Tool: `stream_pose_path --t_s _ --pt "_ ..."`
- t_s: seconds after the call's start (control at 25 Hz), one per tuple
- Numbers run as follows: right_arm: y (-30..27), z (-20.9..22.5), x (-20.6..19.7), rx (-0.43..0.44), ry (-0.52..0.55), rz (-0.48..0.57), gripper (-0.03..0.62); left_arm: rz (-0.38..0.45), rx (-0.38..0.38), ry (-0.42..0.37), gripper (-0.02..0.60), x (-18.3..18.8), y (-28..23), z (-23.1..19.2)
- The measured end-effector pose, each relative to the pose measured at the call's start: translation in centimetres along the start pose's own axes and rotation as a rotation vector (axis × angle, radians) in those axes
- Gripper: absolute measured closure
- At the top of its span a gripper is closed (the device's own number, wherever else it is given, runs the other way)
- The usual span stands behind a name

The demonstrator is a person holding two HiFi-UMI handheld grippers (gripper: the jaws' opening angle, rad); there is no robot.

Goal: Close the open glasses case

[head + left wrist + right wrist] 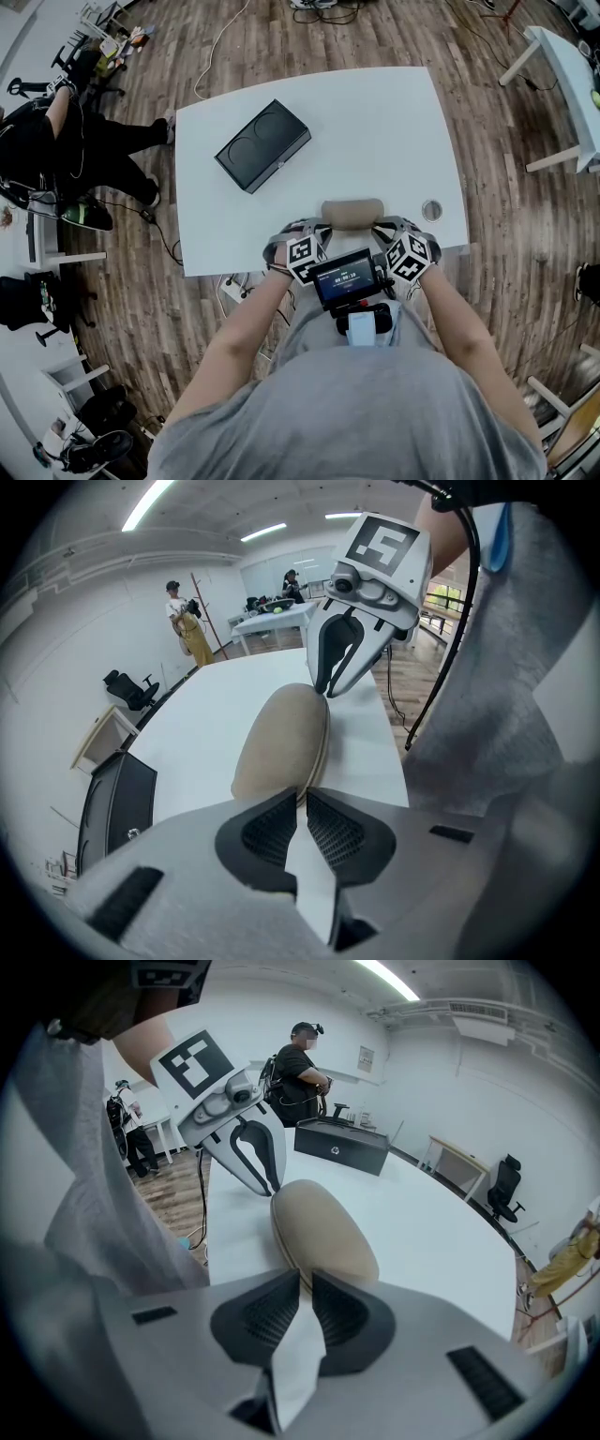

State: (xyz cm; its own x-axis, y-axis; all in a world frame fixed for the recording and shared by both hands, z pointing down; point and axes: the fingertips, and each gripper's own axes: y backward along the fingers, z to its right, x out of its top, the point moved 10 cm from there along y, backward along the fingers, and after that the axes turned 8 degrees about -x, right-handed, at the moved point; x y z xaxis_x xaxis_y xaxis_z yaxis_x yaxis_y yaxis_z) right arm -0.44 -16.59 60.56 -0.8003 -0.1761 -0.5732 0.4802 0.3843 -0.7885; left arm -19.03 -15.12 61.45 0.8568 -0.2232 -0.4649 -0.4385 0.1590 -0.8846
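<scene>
**Grippers pressed to both case ends**

The tan oval glasses case (352, 213) lies lid-down at the near edge of the white table (375, 112), directly in front of you. Your left gripper (302, 797) and right gripper (306, 1281) sit at its opposite ends. Each has its jaws pinched nearly together, with the tips against the case and nothing between them.

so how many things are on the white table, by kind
glasses case: 1
black box: 1
small round object: 1
total: 3
</scene>
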Motion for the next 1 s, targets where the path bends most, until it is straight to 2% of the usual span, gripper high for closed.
stream_pose_path --t_s 0.6,0.88,1.0 --pt "-0.2 0.0 0.1 0.017 -0.01 0.0 0.54 -0.013 -0.013 0.005 0.538 -0.2 0.0 0.0" --pt "0.3 -0.1 -0.4 0.05 -0.11 0.033 0.54 0.051 -0.012 0.075 0.538 -0.7 0.7 0.5" --pt "1.2 0.5 -1.9 0.065 -0.211 0.072 0.54 0.093 -0.009 0.118 0.538 0.0 1.0 0.7"
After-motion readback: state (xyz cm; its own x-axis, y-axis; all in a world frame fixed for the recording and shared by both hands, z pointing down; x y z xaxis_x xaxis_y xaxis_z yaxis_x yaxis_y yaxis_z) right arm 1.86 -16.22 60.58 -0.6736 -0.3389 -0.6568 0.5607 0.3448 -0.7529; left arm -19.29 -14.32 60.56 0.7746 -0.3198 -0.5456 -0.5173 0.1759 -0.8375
